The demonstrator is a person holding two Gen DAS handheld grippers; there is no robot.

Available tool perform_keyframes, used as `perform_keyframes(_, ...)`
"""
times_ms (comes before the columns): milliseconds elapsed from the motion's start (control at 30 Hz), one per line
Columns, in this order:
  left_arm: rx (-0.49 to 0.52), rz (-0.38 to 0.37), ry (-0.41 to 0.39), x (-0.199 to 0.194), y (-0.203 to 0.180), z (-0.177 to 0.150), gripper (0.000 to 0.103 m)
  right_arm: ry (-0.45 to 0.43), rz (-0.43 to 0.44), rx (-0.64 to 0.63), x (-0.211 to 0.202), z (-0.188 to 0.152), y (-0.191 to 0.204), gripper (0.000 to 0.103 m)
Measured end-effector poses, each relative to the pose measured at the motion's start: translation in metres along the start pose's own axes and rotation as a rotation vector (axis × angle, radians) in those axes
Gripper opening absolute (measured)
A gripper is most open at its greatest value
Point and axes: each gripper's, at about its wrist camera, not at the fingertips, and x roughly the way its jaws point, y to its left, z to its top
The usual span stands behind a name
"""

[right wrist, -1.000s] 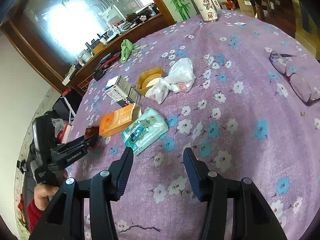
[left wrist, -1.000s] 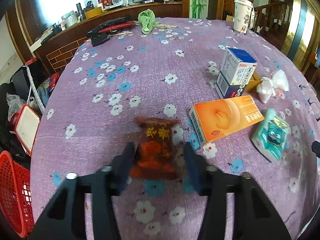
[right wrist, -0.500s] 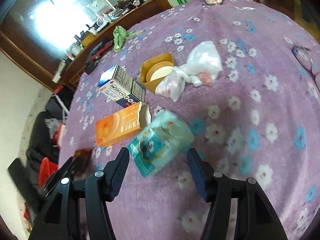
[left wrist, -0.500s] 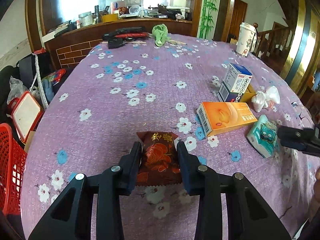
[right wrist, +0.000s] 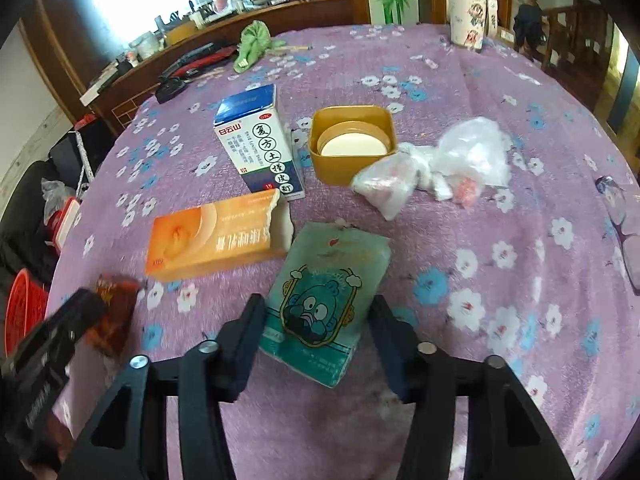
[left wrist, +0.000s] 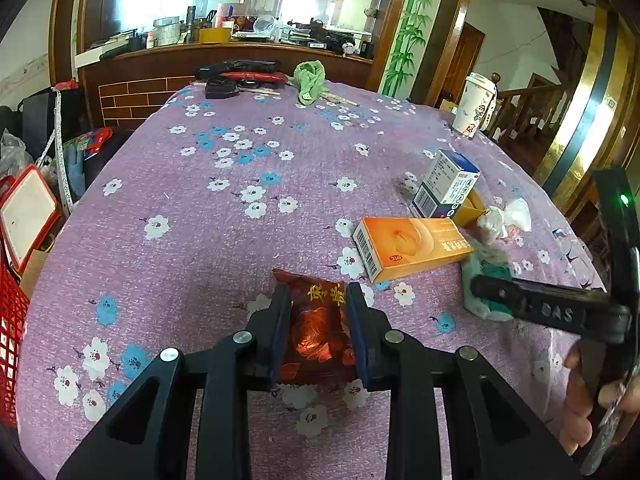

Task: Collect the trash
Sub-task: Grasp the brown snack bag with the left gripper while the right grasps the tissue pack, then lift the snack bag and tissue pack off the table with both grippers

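A red snack packet [left wrist: 320, 320] lies on the purple flowered tablecloth [left wrist: 224, 232]. My left gripper [left wrist: 316, 292] has its jaws closing on it, and both pads press the packet's sides. A teal tissue pack [right wrist: 332, 264] with a cartoon face lies flat between the fingers of my right gripper [right wrist: 317, 304]. Its jaws are closing, and the pads stand just beside the pack's edges. In the left wrist view the right gripper [left wrist: 540, 308] reaches in from the right over the tissue pack [left wrist: 484, 264], with a hand behind it.
Beyond the pack lie an orange box [right wrist: 212, 236], a blue-and-white box [right wrist: 260, 148], a yellow tub [right wrist: 352, 172] and a white plastic bag [right wrist: 468, 152]. A red basket [left wrist: 10, 340] stands off the table's left edge. A paper cup [left wrist: 476, 104] and a green cloth [left wrist: 310, 80] sit at the far side.
The left jaws have narrowed onto the red packet. The right gripper has moved forward over the tissue pack, which now lies between its fingers, and it shows in the left wrist view.
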Motion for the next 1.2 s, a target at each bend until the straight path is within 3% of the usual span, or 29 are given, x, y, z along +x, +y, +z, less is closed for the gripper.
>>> perform_keyframes(100,0.007,0.015,0.019,0.003,-0.002,0.000,0.027,-0.037,0.000,-0.017,-0.014,-0.012,-0.006,0.038)
perform_keyframes(167,0.010,0.029,0.036,0.005,-0.003,-0.001,0.027,-0.060,0.001,-0.029,-0.023,-0.018,-0.007,0.012)
perform_keyframes(233,0.013,0.042,0.040,0.006,-0.003,0.000,0.027,-0.066,0.032,-0.039,-0.028,-0.023,-0.006,0.012)
perform_keyframes(367,0.019,0.080,0.070,0.012,-0.005,-0.002,0.043,-0.074,0.021,-0.049,-0.030,-0.032,-0.006,0.017)
perform_keyframes(467,0.038,0.105,0.088,0.014,-0.009,-0.003,0.048,-0.063,0.034,-0.060,-0.027,-0.034,-0.010,0.021)
perform_keyframes(500,0.047,0.109,0.100,0.016,-0.012,-0.005,0.049,-0.060,0.040,-0.054,-0.026,-0.035,-0.013,0.022)
perform_keyframes(567,0.054,0.107,0.141,0.024,-0.015,-0.007,0.049,-0.058,0.052,-0.041,-0.024,-0.036,-0.019,0.035)
perform_keyframes(633,0.055,0.109,0.136,0.024,-0.018,-0.007,0.043,-0.060,0.054,-0.025,-0.022,-0.037,-0.025,0.042)
perform_keyframes(667,0.059,0.114,0.139,0.025,-0.019,-0.007,0.038,-0.059,0.063,-0.022,-0.021,-0.037,-0.026,0.043)
perform_keyframes(833,0.047,0.107,0.132,0.020,-0.021,-0.011,0.036,-0.067,0.082,-0.038,-0.020,-0.038,-0.022,0.053)
perform_keyframes(900,0.037,0.086,0.127,0.015,-0.021,-0.015,0.036,-0.077,0.087,-0.071,-0.019,-0.041,-0.014,0.052)
perform_keyframes(1000,0.028,0.072,0.123,0.011,-0.020,-0.019,0.036,-0.092,0.098,-0.108,-0.018,-0.043,-0.004,0.044)
perform_keyframes(1133,0.038,0.070,0.123,0.012,-0.023,-0.019,0.036,-0.116,0.122,-0.175,-0.022,-0.048,0.011,0.017)
perform_keyframes(1200,0.031,0.062,0.122,0.012,-0.021,-0.019,0.036,-0.135,0.147,-0.196,-0.026,-0.051,0.016,0.013)
